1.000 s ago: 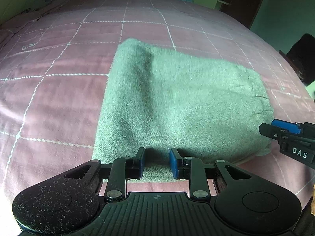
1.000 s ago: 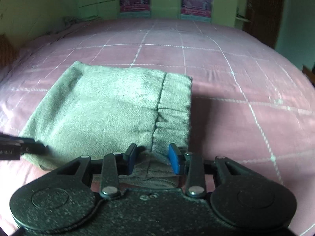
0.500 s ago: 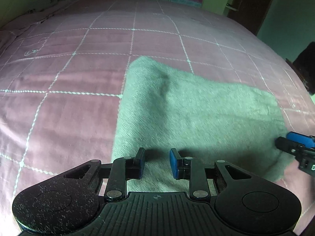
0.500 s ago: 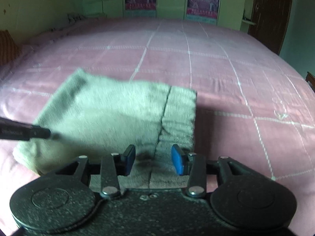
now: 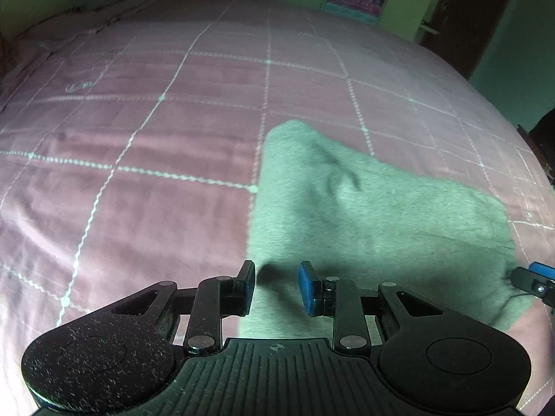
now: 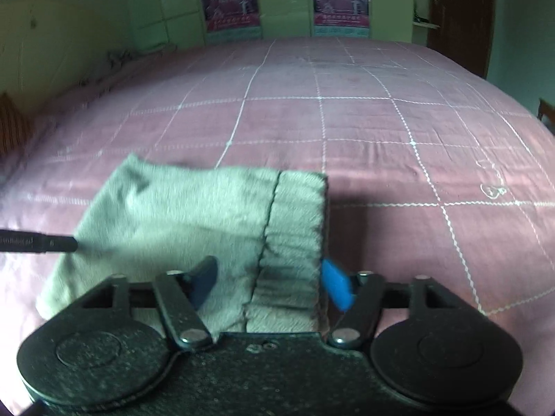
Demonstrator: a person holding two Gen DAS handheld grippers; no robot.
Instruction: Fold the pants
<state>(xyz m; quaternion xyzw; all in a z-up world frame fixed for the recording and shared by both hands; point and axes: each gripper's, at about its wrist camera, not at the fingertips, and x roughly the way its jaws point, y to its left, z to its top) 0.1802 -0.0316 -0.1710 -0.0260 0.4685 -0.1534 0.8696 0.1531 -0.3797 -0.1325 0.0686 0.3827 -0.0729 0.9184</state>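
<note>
The folded grey-green pants [image 5: 378,228] lie flat on the bed [image 5: 145,145], which is covered in a pink spread with a white grid. No box, basket or other holder shows in either view.

In the left wrist view the left gripper [image 5: 276,287] hangs over the near left edge of the bundle, jaws parted with a clear gap and nothing between them — the cloth lies below and ahead of the tips. In the right wrist view the right gripper [image 6: 274,282] has its jaws spread wide over the waistband end [image 6: 295,228]; the elastic band and its seam sit between the two fingers, which hold nothing.

Compared with a second ago, the right jaws have opened much wider, the left gripper has shifted toward the left so the pants sit further right in its view, and both cameras have drawn back.
</note>
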